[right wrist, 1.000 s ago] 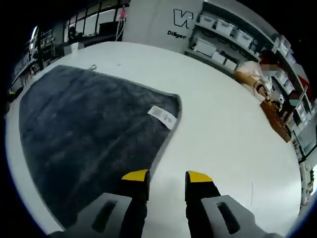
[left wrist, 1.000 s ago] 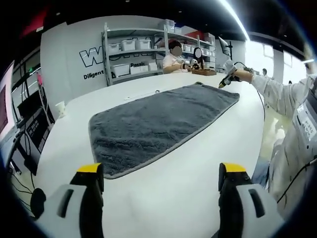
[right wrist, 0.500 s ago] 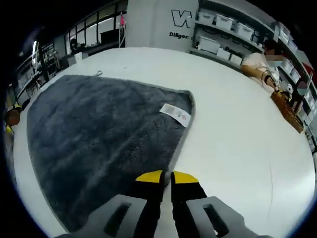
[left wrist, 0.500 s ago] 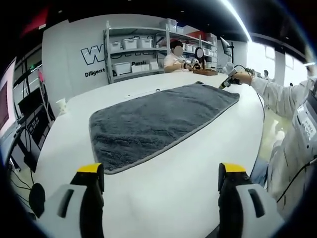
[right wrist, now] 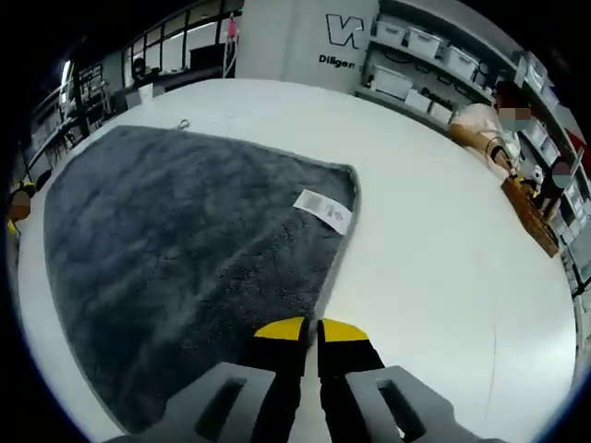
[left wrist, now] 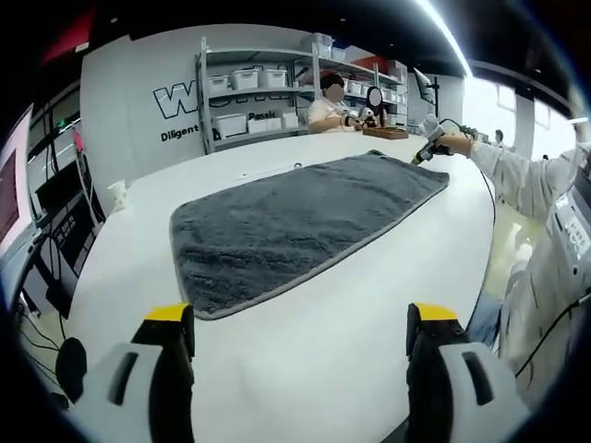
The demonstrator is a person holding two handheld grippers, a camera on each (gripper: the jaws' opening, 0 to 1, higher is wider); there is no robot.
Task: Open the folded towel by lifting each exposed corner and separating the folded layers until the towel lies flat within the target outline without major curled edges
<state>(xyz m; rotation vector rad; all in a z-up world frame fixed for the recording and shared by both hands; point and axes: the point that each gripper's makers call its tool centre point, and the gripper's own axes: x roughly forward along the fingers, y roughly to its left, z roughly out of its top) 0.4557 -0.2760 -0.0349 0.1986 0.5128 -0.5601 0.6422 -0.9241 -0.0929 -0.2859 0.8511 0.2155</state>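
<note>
The towel (left wrist: 305, 226) lies spread in one layer along the middle of the counter (left wrist: 305, 369), its edges looking flat; no outline is visible, so only fine tugging seems left. The right tool (right wrist: 309, 329) is pressed together on the towel's edge. The left tool (left wrist: 300, 328) hangs spread above bare counter. A label (right wrist: 323, 209) lies on one corner.

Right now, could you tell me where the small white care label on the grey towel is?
In the right gripper view, the white care label lies on the grey towel near its far right corner, just inside the hem beside bare white table.
</note>
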